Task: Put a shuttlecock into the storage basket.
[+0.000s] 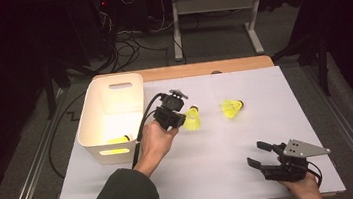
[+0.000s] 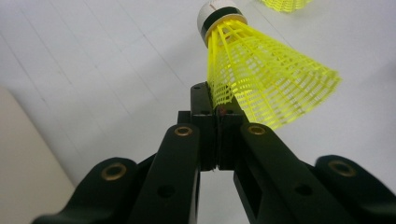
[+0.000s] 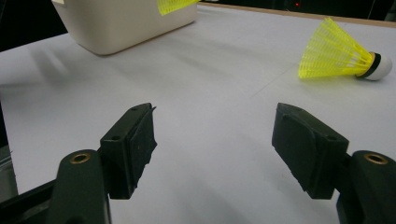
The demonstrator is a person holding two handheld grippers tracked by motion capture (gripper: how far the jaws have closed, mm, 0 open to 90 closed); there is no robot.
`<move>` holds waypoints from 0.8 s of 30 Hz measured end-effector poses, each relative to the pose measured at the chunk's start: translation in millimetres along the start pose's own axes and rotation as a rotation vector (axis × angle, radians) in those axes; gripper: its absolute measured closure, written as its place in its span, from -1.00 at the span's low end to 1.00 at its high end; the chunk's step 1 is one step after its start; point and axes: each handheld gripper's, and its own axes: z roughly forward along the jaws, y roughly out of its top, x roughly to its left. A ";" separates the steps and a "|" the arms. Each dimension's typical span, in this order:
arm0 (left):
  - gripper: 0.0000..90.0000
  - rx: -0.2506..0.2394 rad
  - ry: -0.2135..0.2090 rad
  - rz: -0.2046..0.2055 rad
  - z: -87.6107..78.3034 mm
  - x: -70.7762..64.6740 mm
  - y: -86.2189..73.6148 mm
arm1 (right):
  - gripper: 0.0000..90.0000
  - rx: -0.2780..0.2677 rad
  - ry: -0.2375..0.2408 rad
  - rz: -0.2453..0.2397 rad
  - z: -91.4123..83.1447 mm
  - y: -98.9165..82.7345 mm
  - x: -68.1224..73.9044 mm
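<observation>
Yellow shuttlecock sits pinched by its skirt in the left gripper, centre frame beside the white bin; likely next: carry over, release; right gripper idles spread

Left hand-held gripper clamps a yellow shuttlecock beside the white bin.
</observation>
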 end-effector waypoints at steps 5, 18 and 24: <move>0.98 -0.003 -0.013 -0.015 -5.0 4.7 0.5 | -0.31 -0.013 -0.009 0.001 -2.6 -0.2 -0.7; 0.98 -0.004 -0.006 -0.030 -13.7 12.9 3.1 | -0.30 -0.021 -0.059 0.007 -9.4 -2.0 -6.3; 0.98 -0.016 0.001 -0.034 -21.9 16.0 4.7 | -0.30 -0.007 -0.054 0.000 -8.0 -2.3 -5.7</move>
